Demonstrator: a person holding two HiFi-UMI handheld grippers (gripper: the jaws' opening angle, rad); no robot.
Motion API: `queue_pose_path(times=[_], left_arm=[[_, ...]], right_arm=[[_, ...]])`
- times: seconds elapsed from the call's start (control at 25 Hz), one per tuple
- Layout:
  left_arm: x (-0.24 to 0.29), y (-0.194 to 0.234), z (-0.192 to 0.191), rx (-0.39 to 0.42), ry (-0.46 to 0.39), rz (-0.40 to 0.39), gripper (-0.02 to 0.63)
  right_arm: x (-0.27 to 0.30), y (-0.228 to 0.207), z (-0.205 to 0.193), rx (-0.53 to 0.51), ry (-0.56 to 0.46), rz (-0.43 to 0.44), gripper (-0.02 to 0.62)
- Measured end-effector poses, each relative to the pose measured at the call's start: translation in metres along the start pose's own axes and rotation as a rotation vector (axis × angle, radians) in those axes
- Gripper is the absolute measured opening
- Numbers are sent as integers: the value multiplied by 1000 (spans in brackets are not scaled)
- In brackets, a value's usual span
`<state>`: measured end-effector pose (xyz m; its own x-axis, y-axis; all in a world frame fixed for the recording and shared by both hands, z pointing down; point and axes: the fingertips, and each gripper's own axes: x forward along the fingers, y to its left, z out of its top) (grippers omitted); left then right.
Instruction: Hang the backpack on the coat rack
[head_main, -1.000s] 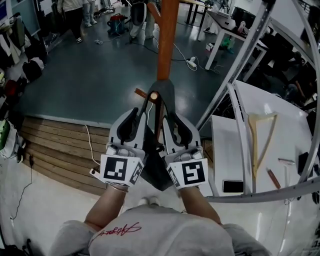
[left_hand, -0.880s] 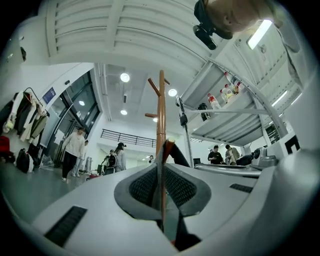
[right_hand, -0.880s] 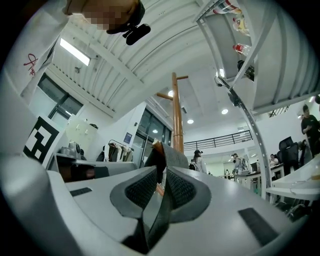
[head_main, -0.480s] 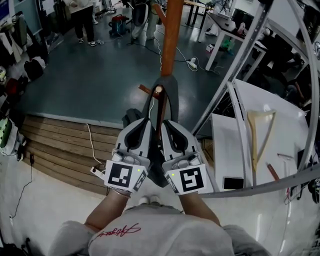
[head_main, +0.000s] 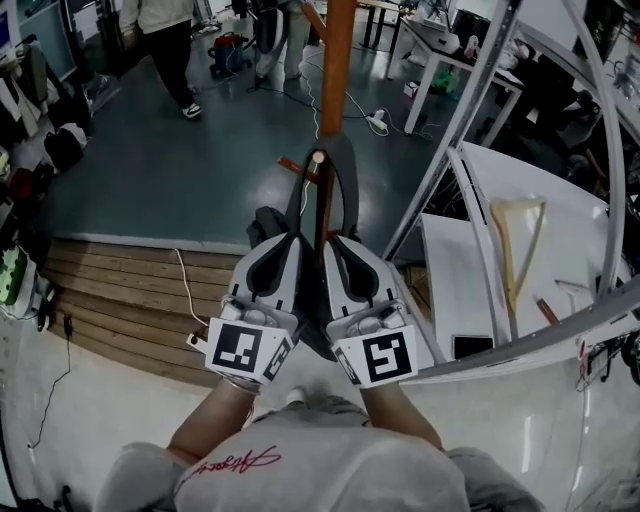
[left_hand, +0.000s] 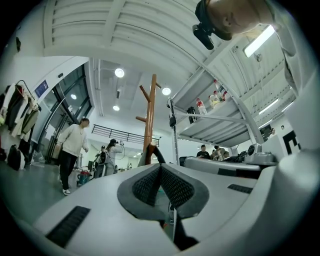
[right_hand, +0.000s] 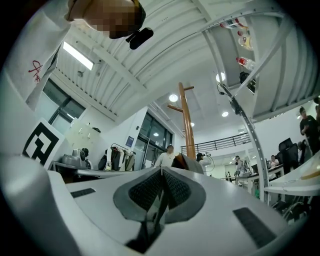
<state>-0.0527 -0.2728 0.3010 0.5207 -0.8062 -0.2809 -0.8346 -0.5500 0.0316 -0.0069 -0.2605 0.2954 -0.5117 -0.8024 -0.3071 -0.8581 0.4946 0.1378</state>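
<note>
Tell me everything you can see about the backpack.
The backpack is dark, soft-looking fabric. It hangs limp below the left gripper and right gripper, which sit side by side, both shut on its straps. Its grey top loop arches over the tip of a peg on the wooden coat rack.

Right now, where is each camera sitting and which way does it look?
Head view: on the person's head, looking steeply down at the left gripper and right gripper clamping the backpack strap by the coat rack; forearms and shirt show.
Left gripper view: rides the left gripper, looking slightly upward along its closed jaws; the right gripper shows beside it.
Right gripper view: rides the right gripper, looking the same way; its closed jaws and the shirt show.
Shared: all three see the coat rack.
</note>
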Motion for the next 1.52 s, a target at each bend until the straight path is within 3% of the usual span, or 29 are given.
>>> queue_pose_path(times=[0.68, 1.52], left_arm=[[-66, -89, 10, -28, 26, 40, 17], [-93, -88, 22, -32, 9, 29, 17]], right_arm=[[-100, 18, 36, 9, 14, 29, 21], [-109, 47, 40, -11, 43, 44, 21]])
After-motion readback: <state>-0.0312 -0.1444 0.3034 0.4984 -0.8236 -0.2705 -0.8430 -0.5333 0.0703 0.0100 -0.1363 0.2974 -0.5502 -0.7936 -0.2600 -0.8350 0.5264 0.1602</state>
